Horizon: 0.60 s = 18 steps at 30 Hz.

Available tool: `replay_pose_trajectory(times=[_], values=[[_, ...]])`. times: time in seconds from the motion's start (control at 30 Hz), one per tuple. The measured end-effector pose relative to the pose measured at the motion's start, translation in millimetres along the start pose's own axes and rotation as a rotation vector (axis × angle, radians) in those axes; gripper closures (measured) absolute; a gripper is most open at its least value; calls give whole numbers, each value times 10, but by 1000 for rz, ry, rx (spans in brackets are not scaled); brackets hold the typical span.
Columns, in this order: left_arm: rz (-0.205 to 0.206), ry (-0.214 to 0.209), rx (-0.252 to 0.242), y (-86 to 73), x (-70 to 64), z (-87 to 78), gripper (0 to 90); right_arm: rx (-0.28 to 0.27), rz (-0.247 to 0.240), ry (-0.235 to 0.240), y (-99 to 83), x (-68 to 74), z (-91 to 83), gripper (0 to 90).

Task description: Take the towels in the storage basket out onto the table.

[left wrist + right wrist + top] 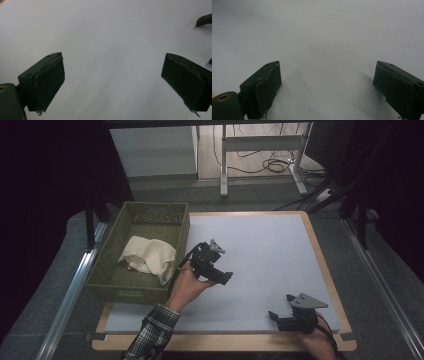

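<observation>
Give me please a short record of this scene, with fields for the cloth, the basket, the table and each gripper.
cloth: white towel, crumpled, lying inside the basket
basket: green woven basket, on the left side of the table
table: pale mat with a wooden border, bare between the grippers
left gripper: left gripper open, nothing between the jaws, just right of the basket
right gripper: right gripper open, nothing between the jaws, low near the table's near right corner

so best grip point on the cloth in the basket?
Probably the raised fold at the top of the white cloth, coming straight down from above. It lies crumpled in the green basket, whose walls block a side approach. The open left gripper is nearest. One corner drapes toward the near right wall, an alternative pinch.
</observation>
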<state>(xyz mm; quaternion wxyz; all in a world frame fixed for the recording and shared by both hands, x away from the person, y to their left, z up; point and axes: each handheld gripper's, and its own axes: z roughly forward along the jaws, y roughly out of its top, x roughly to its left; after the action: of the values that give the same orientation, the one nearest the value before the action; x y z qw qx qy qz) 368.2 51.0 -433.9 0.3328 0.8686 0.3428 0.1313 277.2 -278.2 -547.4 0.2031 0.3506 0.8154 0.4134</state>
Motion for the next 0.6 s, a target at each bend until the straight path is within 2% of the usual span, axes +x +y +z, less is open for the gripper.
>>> replay_pose_trajectory(times=[0.3,0.43,0.5,0.6], values=[[-18,29,31,57,227,-127,47,0,1,0,0,0,0,82],[-44,39,43,69,382,-209,46,0,1,0,0,0,0,82],[-44,55,43,63,441,-249,53,0,1,0,0,0,0,82],[-56,56,49,45,538,-303,49,0,1,0,0,0,0,82]])
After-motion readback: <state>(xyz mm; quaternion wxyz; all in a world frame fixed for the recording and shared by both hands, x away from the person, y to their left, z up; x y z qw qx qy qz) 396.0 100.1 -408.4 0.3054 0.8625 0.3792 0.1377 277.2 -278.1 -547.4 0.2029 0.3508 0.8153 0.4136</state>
